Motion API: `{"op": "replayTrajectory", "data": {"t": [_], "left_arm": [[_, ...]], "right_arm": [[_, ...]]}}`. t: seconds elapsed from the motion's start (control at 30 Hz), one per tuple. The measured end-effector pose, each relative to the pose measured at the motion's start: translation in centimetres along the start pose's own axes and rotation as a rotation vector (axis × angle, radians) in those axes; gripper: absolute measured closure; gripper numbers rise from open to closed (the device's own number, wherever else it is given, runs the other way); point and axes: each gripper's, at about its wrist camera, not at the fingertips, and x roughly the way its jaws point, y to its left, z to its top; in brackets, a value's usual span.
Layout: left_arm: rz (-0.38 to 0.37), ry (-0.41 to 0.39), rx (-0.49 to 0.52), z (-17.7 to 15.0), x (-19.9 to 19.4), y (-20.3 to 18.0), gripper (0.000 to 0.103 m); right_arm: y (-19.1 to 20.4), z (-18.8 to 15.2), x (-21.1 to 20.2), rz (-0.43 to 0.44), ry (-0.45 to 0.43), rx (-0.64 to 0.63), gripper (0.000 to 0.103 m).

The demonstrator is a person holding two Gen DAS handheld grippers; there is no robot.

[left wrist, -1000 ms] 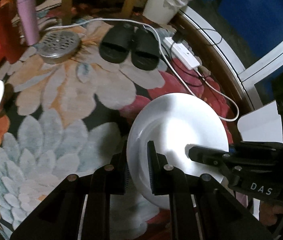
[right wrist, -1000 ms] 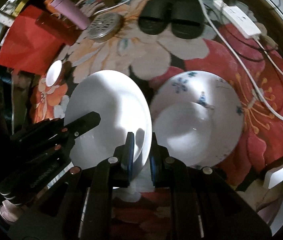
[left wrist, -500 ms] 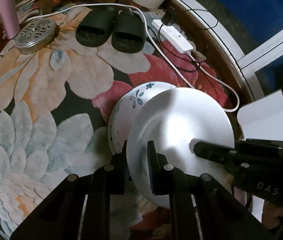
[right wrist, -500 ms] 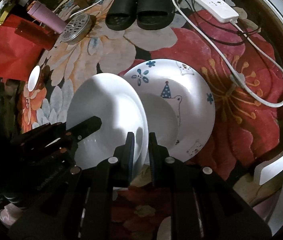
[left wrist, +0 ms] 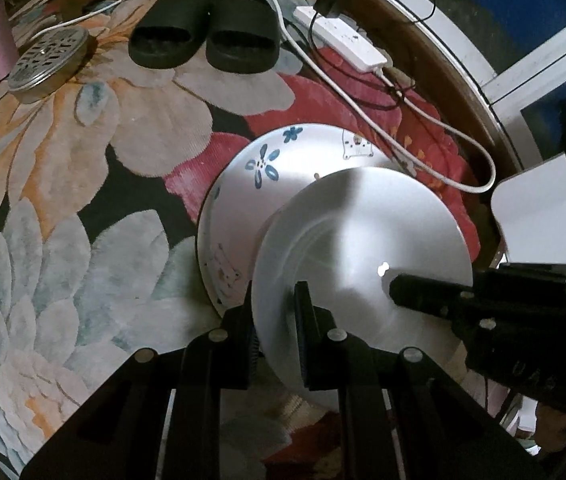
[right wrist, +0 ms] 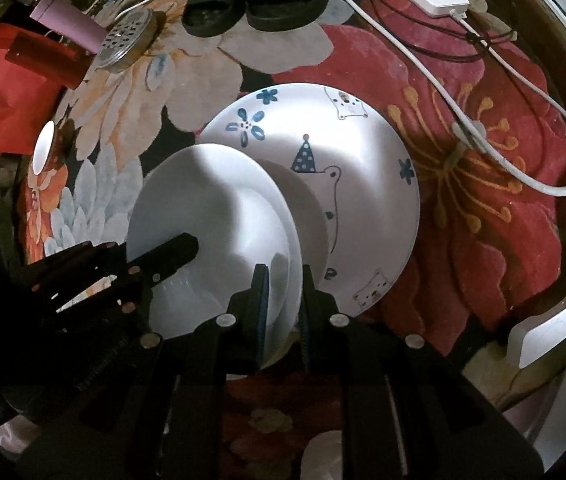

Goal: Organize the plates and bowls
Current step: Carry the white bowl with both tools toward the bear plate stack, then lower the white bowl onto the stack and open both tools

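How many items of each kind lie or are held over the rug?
Plates: 2, plain white plate held, patterned plate on the rug
Slippers: 2
Power strips: 1
Round metal tins: 1
Pink bottles: 1
Total: 7

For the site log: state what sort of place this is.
Probably the floor of a lived-in home room: a flowered rug with black slippers and a power strip on it. Both grippers hold a plain white plate over a patterned plate.

Black slippers (left wrist: 207, 36) beside power strip (left wrist: 341, 38) on rug (left wrist: 63, 216).
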Motion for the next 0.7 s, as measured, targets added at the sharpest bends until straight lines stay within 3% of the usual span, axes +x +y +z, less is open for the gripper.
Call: {"op": "replayTrajectory", "data": {"t": [0.47,0.53,0.63,0.67,0.7], "left_arm": [[-0.007,0.005,-0.006,-0.1,0.8,-0.2,0.085],[-0.029,-0.001,-0.016,-0.1,0.5,0.0,0.077],[-0.06,-0.013,-0.014,-0.2,0.0,-0.4,0.048],[-0.057,-0.022,-0.01,-0.3,-0.3,-0.6,0.035],[-0.028,-0.041,-0.009,-0.4,-0.8,-0.8,0.029]], "right_arm": [[-1.5,0.3,0.4,-0.031,-0.012,0.008,0.086],[-1.4,0.4,0.3,-0.03,-0.015,0.006,0.086],[-1.3,0.5,0.2,-0.023,-0.019,0.01,0.086],[-1.3,0.5,0.2,-0.02,-0.019,0.01,0.087],[-1.3,0.5,0.1,-0.026,-0.02,0.012,0.086]]}}
